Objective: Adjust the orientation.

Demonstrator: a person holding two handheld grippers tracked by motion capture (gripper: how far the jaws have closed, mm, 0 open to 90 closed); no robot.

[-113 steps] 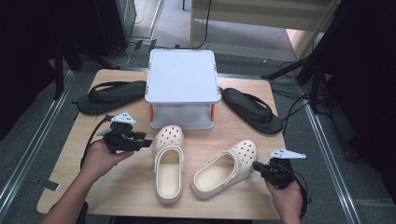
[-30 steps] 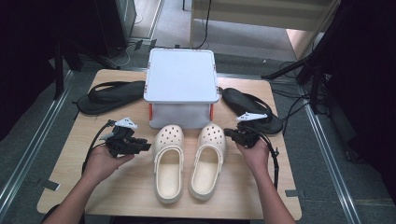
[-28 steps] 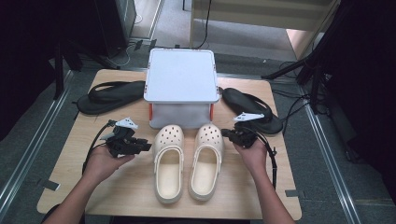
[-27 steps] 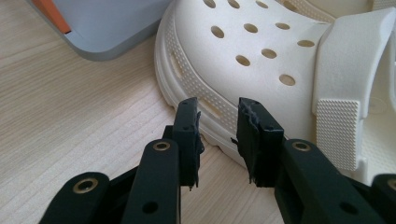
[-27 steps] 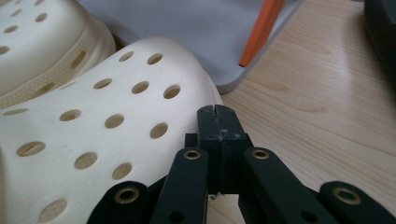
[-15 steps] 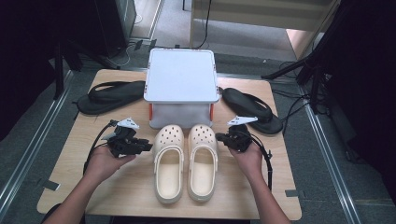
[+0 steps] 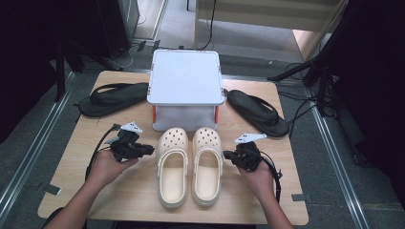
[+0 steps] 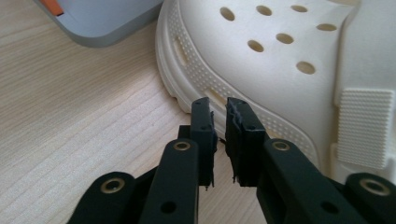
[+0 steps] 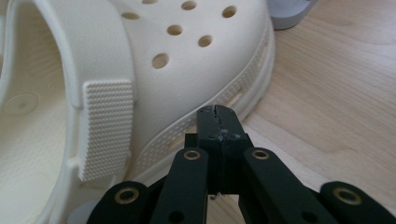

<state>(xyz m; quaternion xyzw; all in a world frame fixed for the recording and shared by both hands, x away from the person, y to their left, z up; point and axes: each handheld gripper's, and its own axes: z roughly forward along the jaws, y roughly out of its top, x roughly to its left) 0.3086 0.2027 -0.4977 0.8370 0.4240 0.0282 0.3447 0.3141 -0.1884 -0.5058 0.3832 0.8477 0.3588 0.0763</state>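
Wooden table (image 7: 286,200): cream clogs (image 7: 188,164) paired; left tongs (image 7: 148,150) slightly parted, right tongs (image 7: 228,156) closed, both empty; a nudge could skew the pair.

Light falls from above, even and soft. The table (image 7: 286,191) below me is bright, while the room past its edges sinks into near black. Shadows are faint: a thin one hugs the clog (image 8: 289,70) just ahead of my left fingers (image 8: 201,123), another sits under the clog (image 9: 187,70) before my right fingers (image 9: 219,126). Up close my fingers are sharp, the wood grain crisp; the box (image 8: 102,18) corner farther off goes slightly soft. No glare.
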